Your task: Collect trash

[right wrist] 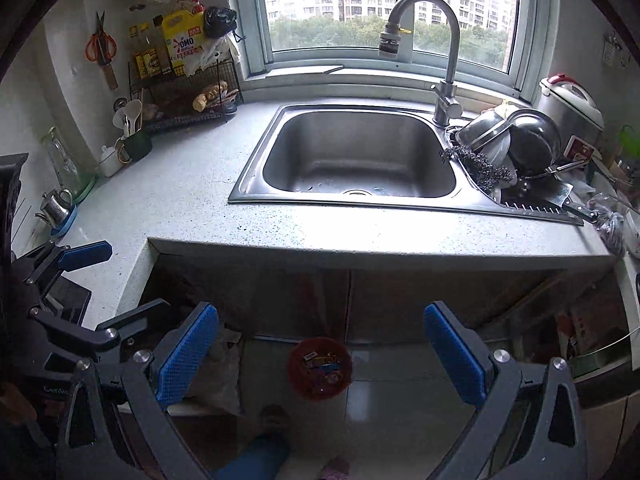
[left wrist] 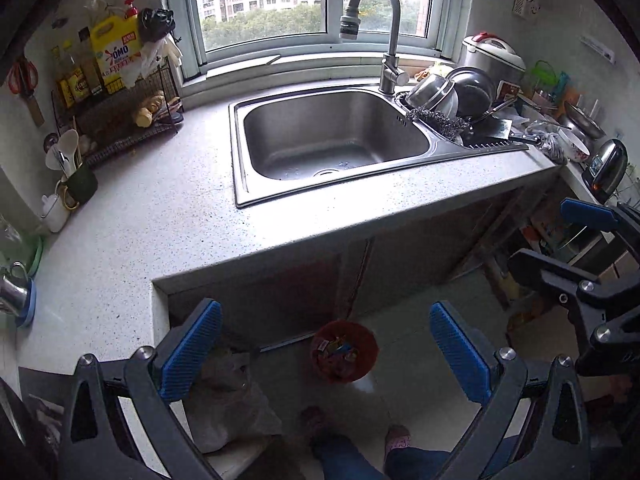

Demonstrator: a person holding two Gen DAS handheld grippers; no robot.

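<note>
Both grippers empty, fingers spread wide: left gripper (left wrist: 326,354), right gripper (right wrist: 322,354). Red trash bin (left wrist: 345,351) sits on the floor below, framed between the fingers in both views, already holding wrappers. No loose trash visible on the surface (left wrist: 160,216) ahead of the fingers; neither gripper is clearly nearer.

Home kitchen: sink (left wrist: 332,148); dishes (left wrist: 452,96)

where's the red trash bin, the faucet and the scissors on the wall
red trash bin (right wrist: 320,368), right wrist view, on the wrappers inside the bin on the floor
faucet (right wrist: 448,80), right wrist view, on the upright steel neck
scissors (right wrist: 101,45), right wrist view, between the orange handles, hanging on the wall
</note>
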